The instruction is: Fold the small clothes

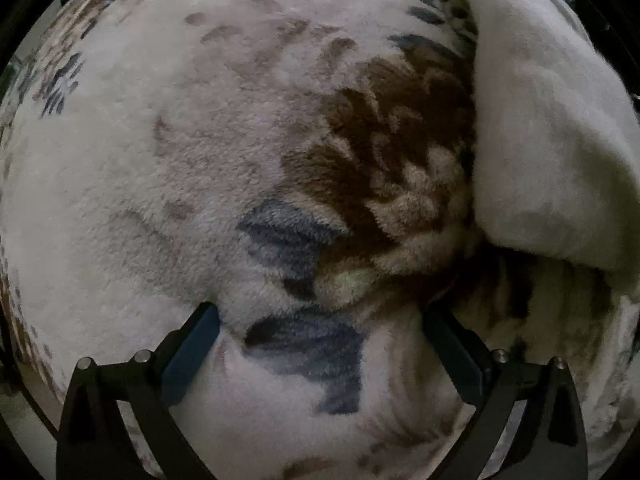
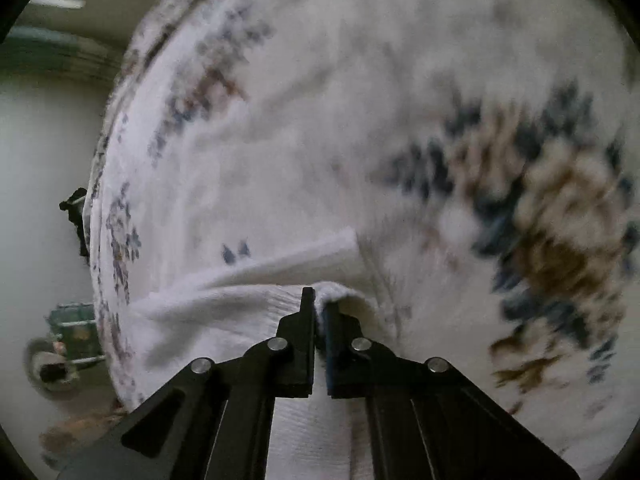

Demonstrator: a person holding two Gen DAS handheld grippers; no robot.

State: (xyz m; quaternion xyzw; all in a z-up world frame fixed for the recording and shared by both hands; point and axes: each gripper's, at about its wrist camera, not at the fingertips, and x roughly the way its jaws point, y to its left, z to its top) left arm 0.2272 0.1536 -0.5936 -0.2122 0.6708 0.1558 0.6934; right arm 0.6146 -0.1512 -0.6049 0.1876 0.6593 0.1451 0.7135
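A small white garment (image 2: 224,300) lies on a fluffy floral blanket (image 2: 360,100). My right gripper (image 2: 319,304) is shut on a bunched edge of the white garment, and a folded strip of it stretches away to the left. In the left wrist view my left gripper (image 1: 320,312) is open and empty, close over the blanket (image 1: 200,140), with its fingers (image 1: 196,344) spread wide. A raised fold of white cloth (image 1: 540,120) stands at the right of that view; I cannot tell whether it is the same garment.
The blanket bears brown and blue flower prints (image 1: 392,152). Its left edge (image 2: 98,220) drops off to a pale floor (image 2: 40,152). Dark items (image 2: 76,328) and a round object (image 2: 48,364) sit on the floor at the lower left.
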